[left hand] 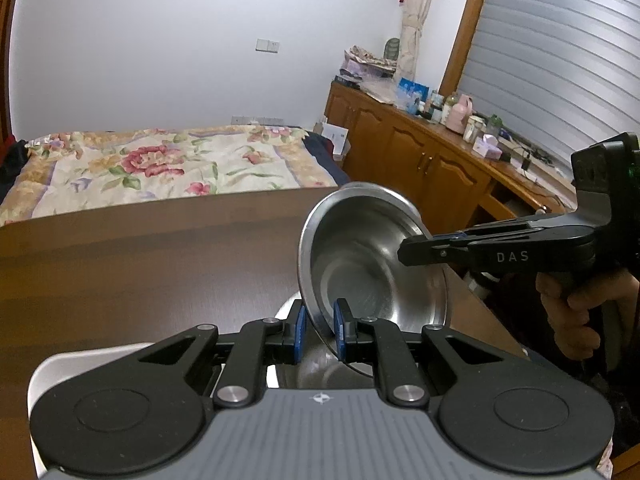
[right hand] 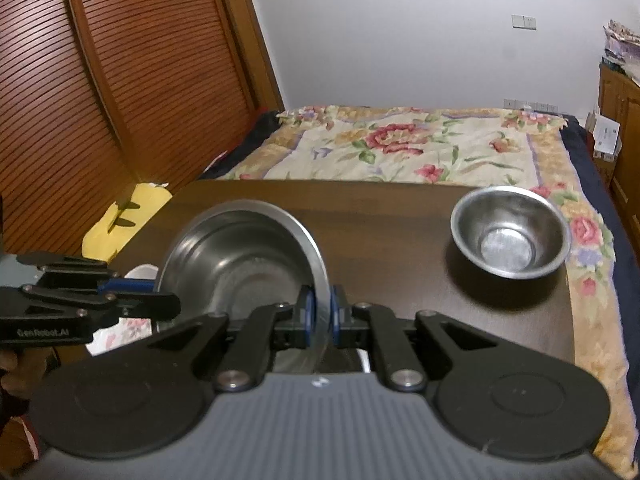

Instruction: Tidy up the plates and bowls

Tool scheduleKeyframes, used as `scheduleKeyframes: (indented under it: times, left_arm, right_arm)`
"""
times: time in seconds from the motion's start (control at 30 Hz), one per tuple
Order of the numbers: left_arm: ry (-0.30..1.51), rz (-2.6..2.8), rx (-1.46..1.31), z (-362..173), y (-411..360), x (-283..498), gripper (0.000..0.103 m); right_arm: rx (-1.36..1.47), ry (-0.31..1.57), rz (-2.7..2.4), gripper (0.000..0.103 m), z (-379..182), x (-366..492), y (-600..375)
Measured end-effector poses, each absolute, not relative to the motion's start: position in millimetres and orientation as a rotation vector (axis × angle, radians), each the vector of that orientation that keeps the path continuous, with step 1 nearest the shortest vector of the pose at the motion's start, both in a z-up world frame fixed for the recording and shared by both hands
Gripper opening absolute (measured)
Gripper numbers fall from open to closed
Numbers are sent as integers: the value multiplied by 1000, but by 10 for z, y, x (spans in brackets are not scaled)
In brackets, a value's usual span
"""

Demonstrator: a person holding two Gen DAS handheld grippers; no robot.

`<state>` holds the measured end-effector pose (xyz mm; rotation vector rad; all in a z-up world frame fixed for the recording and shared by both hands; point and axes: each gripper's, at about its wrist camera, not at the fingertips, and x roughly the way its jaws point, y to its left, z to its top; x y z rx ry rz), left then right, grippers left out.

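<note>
Steel bowl, large [left hand: 372,264]: tilted, lifted off the counter [left hand: 140,264], rim pinched on two sides.
Left gripper [left hand: 320,326]: blue pads clamped on the near rim.
Right gripper [right hand: 321,316]: clenched on the opposite rim of the same bowl.
Small bowl [right hand: 510,232]: upright, alone at the counter's far right corner, well apart.
White plate [left hand: 80,360]: under the left gripper; possibly another dish beneath the bowl, view unclear.
Progress: early to midway, judging by layout; large bowl not yet set down, small bowl unstacked.
</note>
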<state>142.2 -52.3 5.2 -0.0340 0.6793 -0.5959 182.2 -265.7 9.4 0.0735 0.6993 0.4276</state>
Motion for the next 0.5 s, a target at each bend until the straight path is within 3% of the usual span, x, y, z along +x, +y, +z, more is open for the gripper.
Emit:
scheduleKeyframes:
  times: [0.5]
  left_arm:
    - [710, -562, 26, -253, -518, 1228, 16]
  right_arm:
    - [29, 708, 423, 11, -139, 1561, -2542]
